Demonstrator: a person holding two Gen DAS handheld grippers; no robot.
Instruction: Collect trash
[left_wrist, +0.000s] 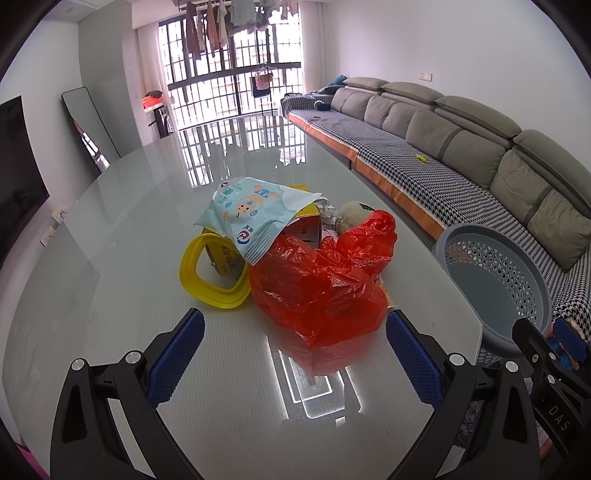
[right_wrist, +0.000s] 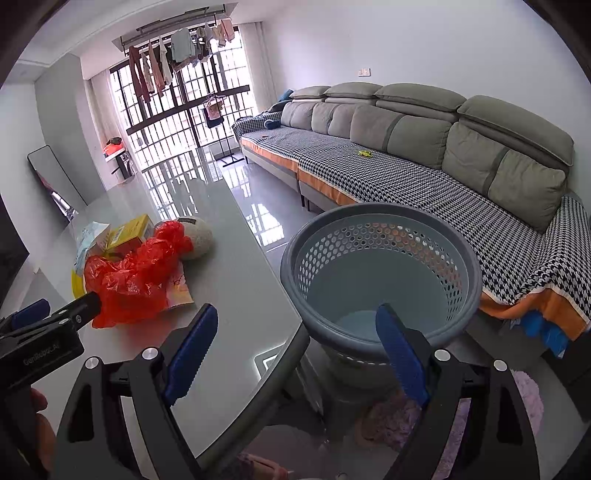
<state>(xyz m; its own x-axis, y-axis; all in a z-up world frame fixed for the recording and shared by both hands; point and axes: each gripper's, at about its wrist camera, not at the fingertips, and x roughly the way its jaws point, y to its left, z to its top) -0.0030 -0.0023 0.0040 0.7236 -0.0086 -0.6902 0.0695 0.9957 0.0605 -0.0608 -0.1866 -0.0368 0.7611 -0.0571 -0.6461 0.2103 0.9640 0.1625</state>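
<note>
A pile of trash lies on the glass table (left_wrist: 110, 229): a crumpled red plastic bag (left_wrist: 321, 288), a light blue wipes packet (left_wrist: 255, 218), a yellow box (left_wrist: 306, 225), a yellow ring-shaped lid (left_wrist: 210, 277) and a beige round object (left_wrist: 352, 214). My left gripper (left_wrist: 295, 328) is open, its jaws on either side of the near end of the red bag. My right gripper (right_wrist: 295, 325) is open and empty, just above the near rim of the grey perforated basket (right_wrist: 380, 269) beside the table. The red bag (right_wrist: 133, 273) also shows in the right wrist view.
A long grey sofa (right_wrist: 424, 147) with a houndstooth cover runs along the right wall. A mirror (left_wrist: 88, 125) leans on the left wall. A clothes rack (right_wrist: 221, 125) stands by the barred window. The table edge (right_wrist: 266, 376) curves next to the basket.
</note>
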